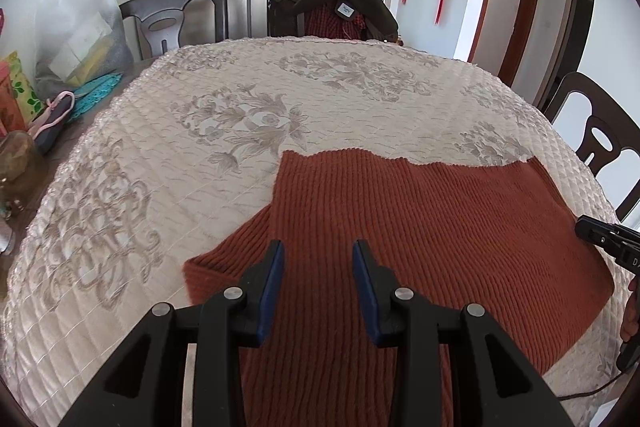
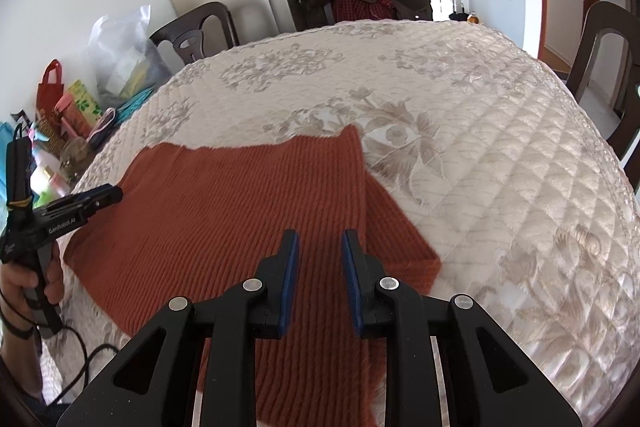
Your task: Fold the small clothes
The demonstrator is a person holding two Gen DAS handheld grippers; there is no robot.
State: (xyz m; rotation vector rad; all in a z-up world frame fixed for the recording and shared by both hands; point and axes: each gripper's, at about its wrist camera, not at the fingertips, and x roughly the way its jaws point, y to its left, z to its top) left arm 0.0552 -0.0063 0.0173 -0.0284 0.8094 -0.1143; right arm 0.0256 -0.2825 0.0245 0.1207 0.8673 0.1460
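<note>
A rust-orange ribbed knit garment (image 1: pixel 420 227) lies flat on the quilted cream tablecloth (image 1: pixel 240 99), near the front edge; it also shows in the right wrist view (image 2: pixel 240 211). A sleeve (image 1: pixel 216 263) sticks out at its left, another (image 2: pixel 400 239) at its right. My left gripper (image 1: pixel 318 251) is open and empty, hovering above the garment's left part. My right gripper (image 2: pixel 319 241) is open and empty, above the garment's right part. Each gripper shows in the other's view, the left (image 2: pixel 80 205) and the right (image 1: pixel 600 233).
Dark wooden chairs (image 1: pixel 176 15) stand around the table, one draped with a dark jacket (image 1: pixel 336 3). Bags, bottles and clutter (image 2: pixel 68 123) crowd the left table edge. A chair (image 2: pixel 604 59) stands at the right. A cable (image 2: pixel 84 359) hangs by the front edge.
</note>
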